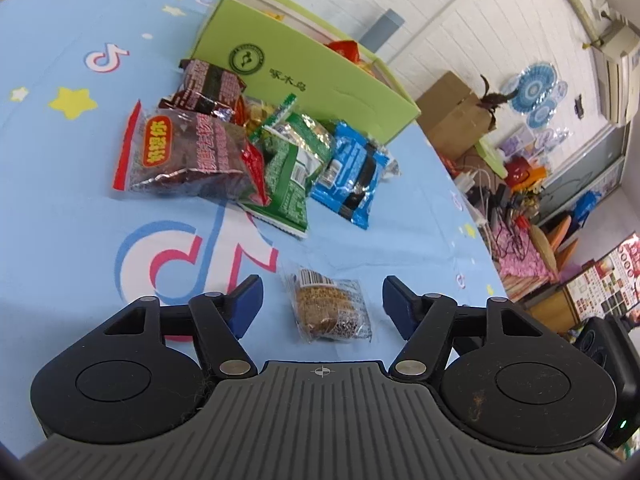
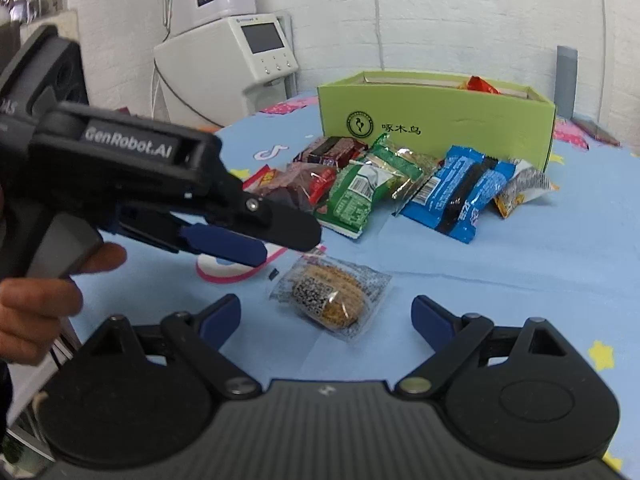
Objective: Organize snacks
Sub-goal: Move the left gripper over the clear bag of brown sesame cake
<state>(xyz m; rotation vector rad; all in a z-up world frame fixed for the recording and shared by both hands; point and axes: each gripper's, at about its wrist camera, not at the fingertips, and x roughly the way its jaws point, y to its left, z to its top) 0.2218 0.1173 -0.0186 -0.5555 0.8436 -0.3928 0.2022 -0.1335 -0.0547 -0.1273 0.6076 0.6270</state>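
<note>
A small brown cake in a clear wrapper [image 1: 330, 312] [image 2: 332, 298] lies alone on the blue patterned tablecloth [image 1: 60, 240]. My left gripper [image 1: 321, 296] stands open, with the cake between its blue pads and a gap on both sides. The right gripper [image 2: 326, 312] is open wider and frames the same cake from the other side without touching it. In the right wrist view the left gripper [image 2: 286, 246] comes in from the left, held by a hand [image 2: 36, 304]. Behind the cake lie a red date pack [image 1: 192, 156], a green pack [image 1: 292, 168] [image 2: 360, 192] and a blue pack [image 1: 352, 172] [image 2: 460, 196].
An open lime-green box [image 1: 304, 68] [image 2: 440, 120] with a few snacks inside stands behind the pile. A dark brown pack [image 1: 208, 88] leans near it, and a yellow-grey pack [image 2: 520, 188] lies at the right. A white machine [image 2: 232, 68] and cardboard boxes [image 1: 452, 112] stand beyond the table's edge.
</note>
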